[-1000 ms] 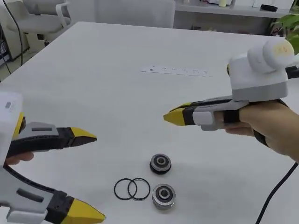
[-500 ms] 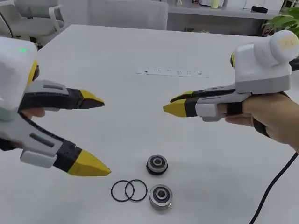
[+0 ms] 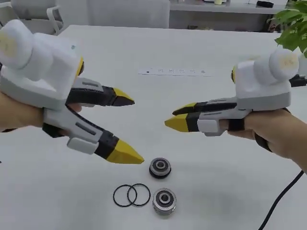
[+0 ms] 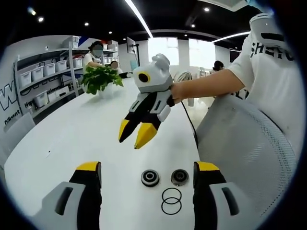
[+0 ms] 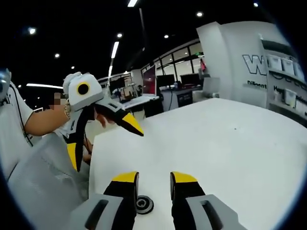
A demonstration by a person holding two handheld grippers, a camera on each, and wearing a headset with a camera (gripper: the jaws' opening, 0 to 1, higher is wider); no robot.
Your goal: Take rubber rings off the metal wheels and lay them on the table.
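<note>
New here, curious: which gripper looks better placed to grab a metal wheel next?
Probably the left gripper: its jaws gape wide, one tip beside a metal wheel. The right gripper sits farther off.

Left claw agape, right claw ajar.

The left hand-held gripper and the right hand-held gripper have white-and-grey bodies, black jaws and yellow tips. A black cable trails at lower right. The person's white short-sleeved shirt bears dark lettering.
</note>
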